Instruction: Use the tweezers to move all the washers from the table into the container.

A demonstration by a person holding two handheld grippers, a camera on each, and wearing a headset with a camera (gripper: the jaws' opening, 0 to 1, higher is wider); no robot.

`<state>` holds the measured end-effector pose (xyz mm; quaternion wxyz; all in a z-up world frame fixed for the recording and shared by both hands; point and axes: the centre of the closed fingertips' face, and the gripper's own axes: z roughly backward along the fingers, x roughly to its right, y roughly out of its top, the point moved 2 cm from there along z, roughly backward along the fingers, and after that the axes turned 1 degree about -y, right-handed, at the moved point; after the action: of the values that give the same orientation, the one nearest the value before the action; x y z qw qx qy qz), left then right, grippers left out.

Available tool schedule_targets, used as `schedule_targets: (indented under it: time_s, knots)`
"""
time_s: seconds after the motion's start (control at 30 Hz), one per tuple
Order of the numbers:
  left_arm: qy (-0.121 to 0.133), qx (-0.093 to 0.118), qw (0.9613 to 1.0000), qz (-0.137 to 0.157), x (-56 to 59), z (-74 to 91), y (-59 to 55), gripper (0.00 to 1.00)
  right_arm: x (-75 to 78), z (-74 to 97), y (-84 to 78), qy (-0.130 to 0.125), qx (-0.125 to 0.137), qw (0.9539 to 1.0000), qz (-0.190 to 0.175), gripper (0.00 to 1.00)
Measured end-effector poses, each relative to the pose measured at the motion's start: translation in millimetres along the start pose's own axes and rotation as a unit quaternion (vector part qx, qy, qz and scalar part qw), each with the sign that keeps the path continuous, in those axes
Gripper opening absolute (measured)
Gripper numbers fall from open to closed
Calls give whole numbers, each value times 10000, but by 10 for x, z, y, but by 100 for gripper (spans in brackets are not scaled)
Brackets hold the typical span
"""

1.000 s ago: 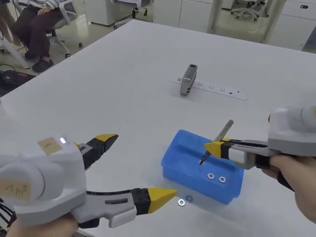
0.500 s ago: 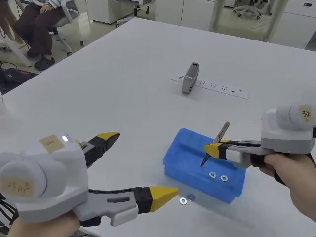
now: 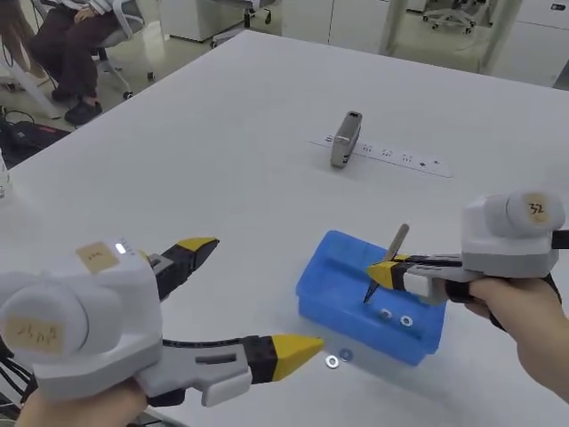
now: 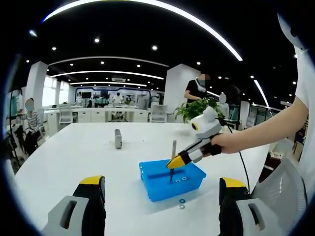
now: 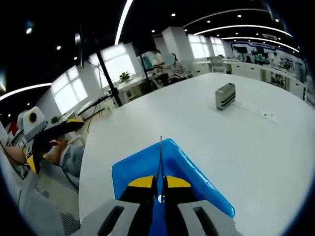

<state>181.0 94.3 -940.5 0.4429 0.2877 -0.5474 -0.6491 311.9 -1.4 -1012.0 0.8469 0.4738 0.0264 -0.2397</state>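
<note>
Two washers (image 3: pixel 332 361) lie flat on the white table (image 3: pixel 222 160), in the lower middle of the head view. They are close together and just beside the near wall of the blue container (image 3: pixel 338 294). Two other washers (image 3: pixel 385 313) lie on the floor of the container. They are small, thin metal rings, so I judge them to be light, stiff and slippery. A flat ring on a smooth table gives little edge to take. The best hold is probably one tweezer tip in the hole and the other on the outer rim. The tweezers (image 3: pixel 400 238) point down into the container and are clamped between the closed jaws of the right gripper (image 3: pixel 378 271), at the middle right. The left gripper (image 3: pixel 267 294), at the lower left, has its jaws wide apart and holds nothing. In the upper middle a grey box (image 3: pixel 345 140) stands on a power strip (image 3: pixel 391 156), well apart from the work.
</note>
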Motion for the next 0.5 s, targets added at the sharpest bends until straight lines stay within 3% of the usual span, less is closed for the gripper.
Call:
schedule_targets:
  time_s: [0.5]
  knots:
    - [5, -9, 10000, -8, -4, 2, -3, 98, -31, -45, -57, 5, -141, 9993, 341, 3]
